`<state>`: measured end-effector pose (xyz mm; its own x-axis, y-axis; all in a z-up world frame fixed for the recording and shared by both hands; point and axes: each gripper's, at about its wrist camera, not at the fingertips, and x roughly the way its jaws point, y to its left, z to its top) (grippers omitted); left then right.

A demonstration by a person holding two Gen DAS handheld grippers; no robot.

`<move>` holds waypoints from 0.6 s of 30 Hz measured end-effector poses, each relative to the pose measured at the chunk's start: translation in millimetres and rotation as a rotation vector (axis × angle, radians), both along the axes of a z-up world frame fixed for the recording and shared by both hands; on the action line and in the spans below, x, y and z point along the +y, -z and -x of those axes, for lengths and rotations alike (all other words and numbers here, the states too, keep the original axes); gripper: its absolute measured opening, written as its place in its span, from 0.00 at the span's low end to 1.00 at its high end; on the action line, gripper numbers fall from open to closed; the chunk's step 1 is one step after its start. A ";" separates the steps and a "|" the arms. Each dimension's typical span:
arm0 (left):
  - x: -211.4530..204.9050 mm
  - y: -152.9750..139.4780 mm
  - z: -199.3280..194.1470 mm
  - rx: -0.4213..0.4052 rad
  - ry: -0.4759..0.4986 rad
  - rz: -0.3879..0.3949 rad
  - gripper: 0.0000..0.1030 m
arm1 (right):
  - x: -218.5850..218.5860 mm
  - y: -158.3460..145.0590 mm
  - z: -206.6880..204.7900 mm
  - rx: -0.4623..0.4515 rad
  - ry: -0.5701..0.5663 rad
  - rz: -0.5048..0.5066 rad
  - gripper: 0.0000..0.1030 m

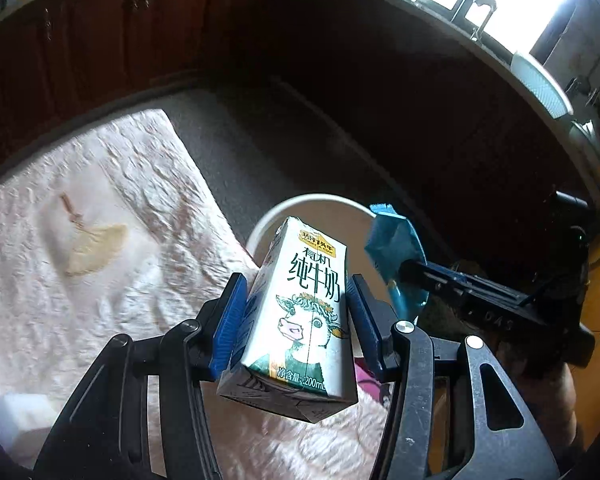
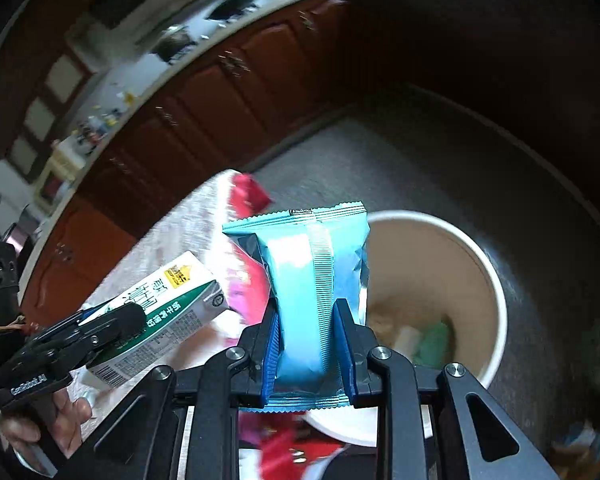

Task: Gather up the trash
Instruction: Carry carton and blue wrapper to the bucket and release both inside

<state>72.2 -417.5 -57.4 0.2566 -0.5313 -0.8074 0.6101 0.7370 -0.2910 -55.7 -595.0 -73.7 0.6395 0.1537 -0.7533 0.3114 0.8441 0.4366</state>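
Note:
A white and green milk carton (image 1: 300, 316) with a cartoon cow stands between the blue pads of my left gripper (image 1: 298, 292), which is shut on it. The same carton (image 2: 160, 312) shows at the left of the right wrist view. My right gripper (image 2: 310, 320) is shut on a light blue snack packet (image 2: 308, 280); that packet (image 1: 396, 256) also appears to the right in the left wrist view. Both items hang above or beside a round white bin (image 2: 488, 280), whose rim (image 1: 300, 202) peeks out behind the carton. Some scraps lie at the bin's bottom.
A pale pink textured cloth (image 1: 100, 220) covers the surface at left, with a beige fan-shaped mark on it. Red and pink wrappers (image 2: 248, 196) lie on the cloth. Dark wooden cabinets (image 1: 140, 32) and a grey carpeted floor (image 2: 420, 160) lie beyond. A person's hand (image 2: 60, 420) holds the left gripper.

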 end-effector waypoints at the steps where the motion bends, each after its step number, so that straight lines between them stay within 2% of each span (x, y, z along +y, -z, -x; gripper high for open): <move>1: -3.4 5.4 -0.7 0.013 0.000 -0.005 0.49 | -2.3 5.4 0.4 0.021 0.008 0.008 0.24; 5: -9.9 17.6 0.1 0.039 0.001 -0.019 0.49 | -11.0 25.6 -0.7 0.119 0.057 0.047 0.26; 7: -12.2 20.2 1.0 0.048 0.012 -0.021 0.49 | -15.4 31.6 0.9 0.135 0.066 0.047 0.28; 8: -14.0 20.9 2.5 0.050 0.017 -0.022 0.49 | -16.3 33.8 0.9 0.144 0.072 0.050 0.32; 9: -14.8 21.2 3.4 0.050 0.022 -0.027 0.50 | -17.1 36.7 -0.1 0.157 0.081 0.057 0.42; 11: -16.9 21.1 3.1 0.051 0.029 -0.033 0.53 | -21.7 40.8 4.1 0.167 0.097 0.060 0.55; 14: -16.2 19.4 4.3 0.047 0.033 -0.024 0.58 | -23.4 38.3 6.9 0.166 0.115 0.051 0.55; 18: -9.7 14.9 10.4 0.040 0.033 -0.014 0.59 | -27.1 33.3 12.6 0.151 0.131 0.045 0.55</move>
